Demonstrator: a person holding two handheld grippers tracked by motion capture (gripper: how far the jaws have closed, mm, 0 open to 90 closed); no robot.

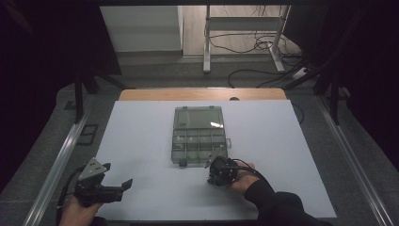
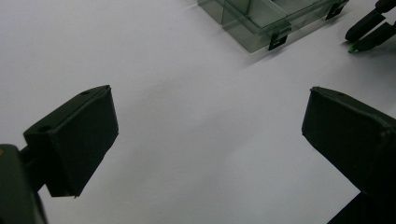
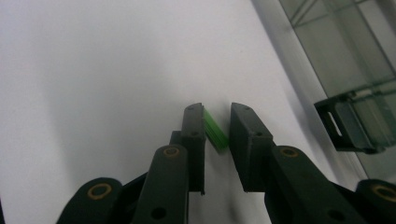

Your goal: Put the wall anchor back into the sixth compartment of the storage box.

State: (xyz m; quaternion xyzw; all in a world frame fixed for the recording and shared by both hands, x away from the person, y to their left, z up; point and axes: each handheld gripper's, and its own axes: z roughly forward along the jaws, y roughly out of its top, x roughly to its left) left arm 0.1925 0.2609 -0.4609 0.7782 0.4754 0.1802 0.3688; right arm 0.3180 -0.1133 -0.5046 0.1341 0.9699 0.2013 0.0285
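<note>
Here the right gripper (image 3: pixel 217 130) is nearly closed on a small green piece (image 3: pixel 215 129), near the bench's front edge, just beside the open clear compartment box (image 1: pixel 198 134). Left gripper (image 1: pixel 115 181) gapes wide, empty, at front left corner.

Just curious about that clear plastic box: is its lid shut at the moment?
No, the compartment box lies with its lid folded back flat on the table, dividers exposed.

1 compartment box (image 1: pixel 199 135), 1 green piece (image 3: pixel 215 129), 2 grippers.
</note>
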